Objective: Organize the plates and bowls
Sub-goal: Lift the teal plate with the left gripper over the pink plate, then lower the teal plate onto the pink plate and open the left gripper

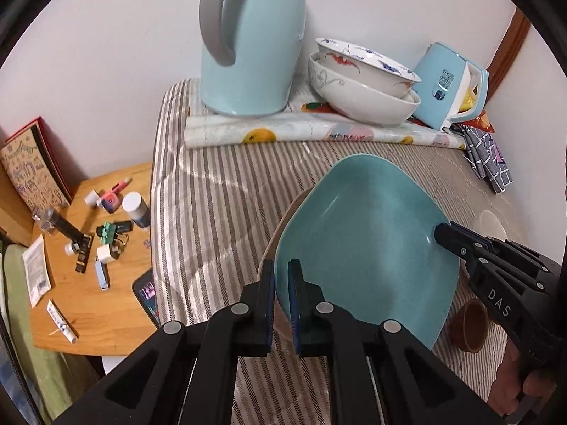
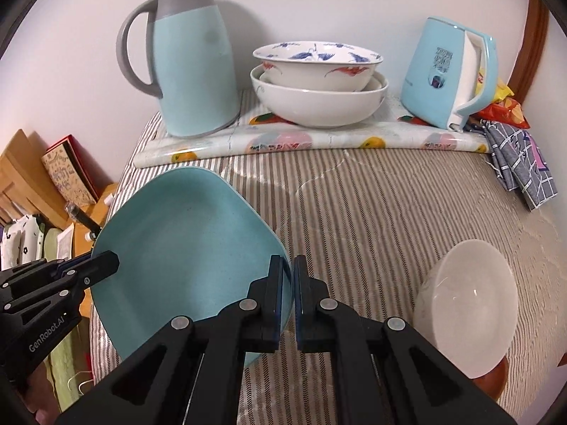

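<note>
A teal squarish plate is held tilted above the striped table; it also shows in the right wrist view. My left gripper is shut on its left rim. My right gripper is shut on its right rim, and shows in the left wrist view. A tan plate peeks out behind the teal one. Two white patterned bowls are nested at the back. A frosted white bowl stands on a brown bowl at the right.
A teal jug and a teal kettle stand on a fruit-print mat by the wall. A checked cloth lies at the right. A low wooden side table with small clutter is left of the striped table.
</note>
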A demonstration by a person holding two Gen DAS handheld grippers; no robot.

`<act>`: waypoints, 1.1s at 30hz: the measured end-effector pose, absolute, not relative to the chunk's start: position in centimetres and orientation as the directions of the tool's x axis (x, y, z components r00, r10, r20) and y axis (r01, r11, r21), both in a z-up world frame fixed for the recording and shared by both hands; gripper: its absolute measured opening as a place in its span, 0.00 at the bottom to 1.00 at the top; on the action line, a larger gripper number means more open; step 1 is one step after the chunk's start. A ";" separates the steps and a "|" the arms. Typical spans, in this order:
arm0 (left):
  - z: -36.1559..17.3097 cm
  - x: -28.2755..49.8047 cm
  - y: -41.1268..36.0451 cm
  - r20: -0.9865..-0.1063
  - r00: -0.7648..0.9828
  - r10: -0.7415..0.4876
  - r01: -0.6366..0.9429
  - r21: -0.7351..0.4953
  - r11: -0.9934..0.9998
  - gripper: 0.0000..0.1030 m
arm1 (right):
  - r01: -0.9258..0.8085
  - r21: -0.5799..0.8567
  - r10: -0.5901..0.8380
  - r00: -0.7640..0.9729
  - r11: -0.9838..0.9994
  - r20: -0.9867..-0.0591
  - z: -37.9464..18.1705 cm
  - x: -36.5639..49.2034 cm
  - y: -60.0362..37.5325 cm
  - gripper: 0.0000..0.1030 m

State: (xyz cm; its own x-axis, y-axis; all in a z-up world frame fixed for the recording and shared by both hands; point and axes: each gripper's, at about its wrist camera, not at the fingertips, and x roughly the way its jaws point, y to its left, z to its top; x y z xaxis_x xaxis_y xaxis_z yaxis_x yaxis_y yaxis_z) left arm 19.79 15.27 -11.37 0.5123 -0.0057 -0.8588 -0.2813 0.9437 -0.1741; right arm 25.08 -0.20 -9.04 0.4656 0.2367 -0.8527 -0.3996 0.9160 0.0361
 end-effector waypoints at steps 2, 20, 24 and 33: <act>-11.8 19.8 15.3 -0.864 0.504 -0.004 -0.282 -0.169 0.945 0.08 | -0.399 0.039 0.237 0.461 0.916 -0.855 -9.4 25.1 -0.1 0.06; -12.8 20.0 15.5 -0.874 0.486 0.000 -0.292 -0.162 0.942 0.08 | -0.412 0.036 0.231 0.434 0.911 -0.871 -11.3 26.2 1.2 0.08; -12.7 19.8 15.5 -0.877 0.481 -0.004 -0.292 -0.165 0.942 0.08 | -0.420 0.024 0.227 0.438 0.907 -0.870 -11.2 26.3 1.3 0.09; -12.0 19.1 15.5 -0.874 0.484 0.041 -0.298 -0.121 0.947 0.13 | -0.409 0.011 0.222 0.472 0.913 -0.853 -9.9 25.4 0.1 0.09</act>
